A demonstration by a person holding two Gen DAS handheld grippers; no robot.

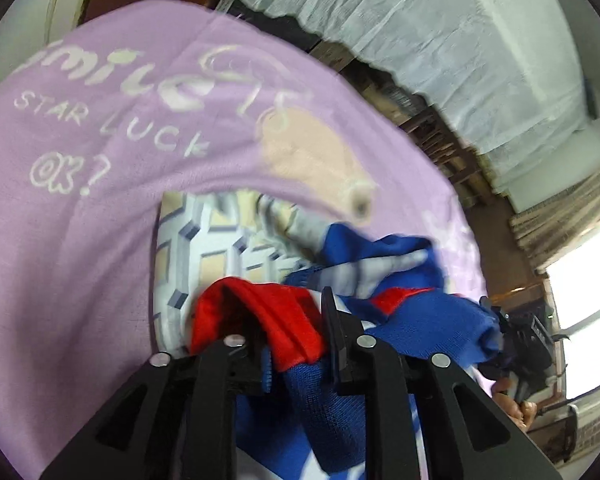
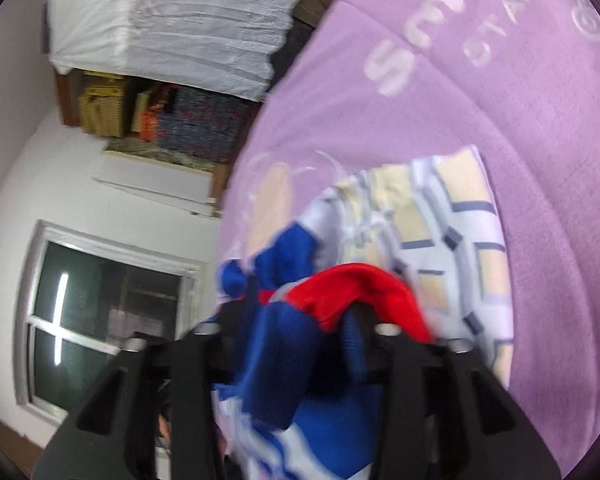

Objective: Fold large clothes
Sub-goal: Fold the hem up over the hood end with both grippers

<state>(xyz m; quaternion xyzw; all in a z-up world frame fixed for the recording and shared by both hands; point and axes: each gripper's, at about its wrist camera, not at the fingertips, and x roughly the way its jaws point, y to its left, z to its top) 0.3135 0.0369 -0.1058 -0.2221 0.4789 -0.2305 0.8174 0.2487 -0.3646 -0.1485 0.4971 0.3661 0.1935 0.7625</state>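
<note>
A red, blue and white knit garment [image 1: 412, 312] lies bunched on a purple blanket [image 1: 80, 240] printed with pale lettering. My left gripper [image 1: 288, 312] is shut on a red and blue fold of it; the red cloth hides one finger. At the right edge of the left wrist view, my right gripper [image 1: 516, 344] sits at the garment's blue end, with a hand below it. In the right wrist view the garment [image 2: 284, 360] drapes over and between my right gripper [image 2: 296, 312], whose jaws stand apart. Its fingertips are buried in cloth.
A cream and grey geometric-patterned cloth [image 1: 204, 248] [image 2: 452, 216] lies on the blanket [image 2: 540, 160] just beyond the garment. Past the blanket's edge are shelves under a white cover [image 1: 460, 60] [image 2: 172, 20], stacked boxes [image 2: 160, 116] and a window [image 2: 100, 320].
</note>
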